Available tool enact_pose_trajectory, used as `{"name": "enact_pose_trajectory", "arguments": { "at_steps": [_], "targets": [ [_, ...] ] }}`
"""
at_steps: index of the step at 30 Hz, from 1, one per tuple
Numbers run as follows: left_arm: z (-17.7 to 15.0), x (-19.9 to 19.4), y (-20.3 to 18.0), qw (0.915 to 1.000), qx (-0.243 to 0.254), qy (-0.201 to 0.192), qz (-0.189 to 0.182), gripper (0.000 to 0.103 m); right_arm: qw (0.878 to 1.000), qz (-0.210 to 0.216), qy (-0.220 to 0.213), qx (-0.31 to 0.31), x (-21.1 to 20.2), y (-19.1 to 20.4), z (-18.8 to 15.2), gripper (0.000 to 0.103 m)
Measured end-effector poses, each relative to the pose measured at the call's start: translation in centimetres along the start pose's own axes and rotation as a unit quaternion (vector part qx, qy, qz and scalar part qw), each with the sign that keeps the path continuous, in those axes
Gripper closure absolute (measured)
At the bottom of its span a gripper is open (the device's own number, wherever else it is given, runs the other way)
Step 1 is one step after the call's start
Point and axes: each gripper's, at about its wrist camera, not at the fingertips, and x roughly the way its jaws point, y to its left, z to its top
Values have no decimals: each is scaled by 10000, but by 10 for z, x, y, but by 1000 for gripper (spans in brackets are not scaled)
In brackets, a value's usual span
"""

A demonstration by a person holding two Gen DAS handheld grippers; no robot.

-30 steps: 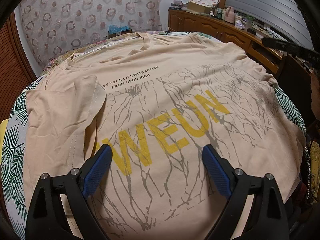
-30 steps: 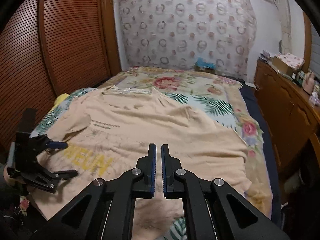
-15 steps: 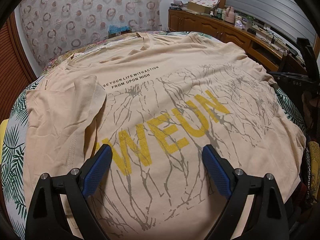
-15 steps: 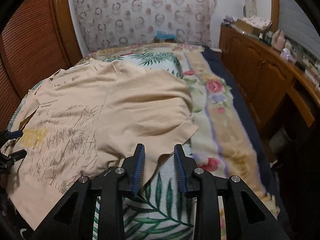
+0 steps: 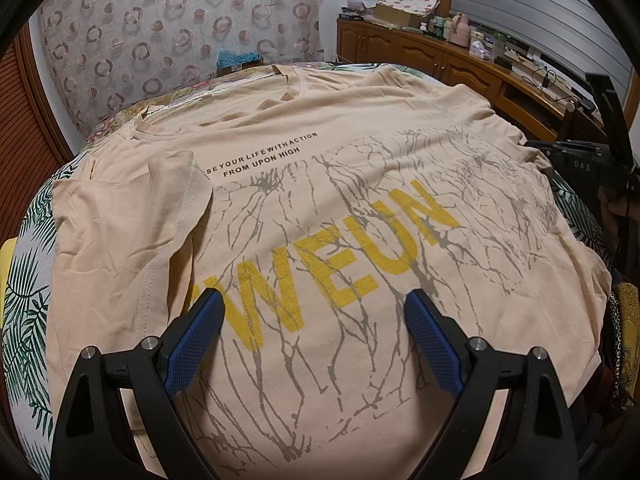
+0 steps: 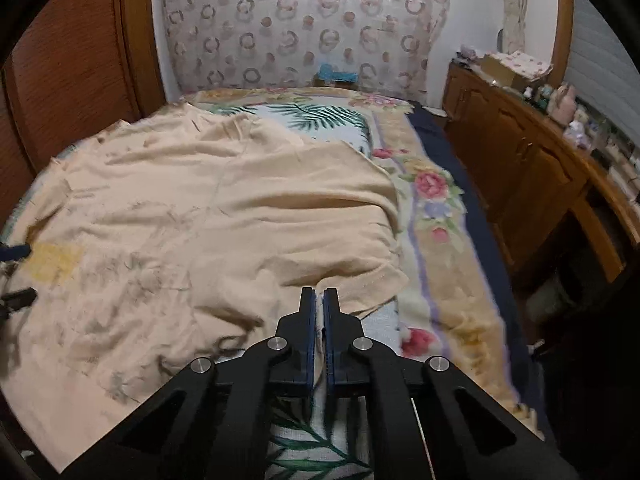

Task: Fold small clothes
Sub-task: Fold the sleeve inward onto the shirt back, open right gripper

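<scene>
Since the earlier frame the right gripper [image 6: 319,300] has closed, jaws pinching the t-shirt [image 5: 320,216] sleeve hem; left gripper [image 5: 312,312] hovers spread. Better carry it across low.

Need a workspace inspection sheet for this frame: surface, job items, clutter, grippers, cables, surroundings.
Surface: bed with floral and leaf-print cover.
Job's things: beige T-shirt spread print-up, one sleeve already folded inward; wrinkled near the other sleeve.
Clutter: blue item at the head of the bed; too small to identify.
Grippers: left gripper open, above the shirt's yellow print; right gripper shut at the unfolded sleeve's hem, apparently pinching cloth.
Cables: wires on the sideboard.
Surroundings: wooden sideboard with boxes and bottles, patterned curtain, wooden wardrobe.
</scene>
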Motion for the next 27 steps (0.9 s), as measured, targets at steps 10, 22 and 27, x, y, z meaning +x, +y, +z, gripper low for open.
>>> {"name": "enact_pose_trajectory", "arguments": {
  "at_steps": [10, 22, 27],
  "targets": [
    [0, 0, 0, 10000, -1, -1, 0, 11, 9957, 265, -850, -266, -44, 24, 24, 100],
    [0, 0, 0, 10000, -3, -5, -2, 11, 9855, 1335, -476, -931, -37, 92, 16, 83],
    [0, 0, 0, 10000, -2, -4, -2, 11, 9920, 1104, -559, -235, -32, 43, 26, 61]
  ]
}}
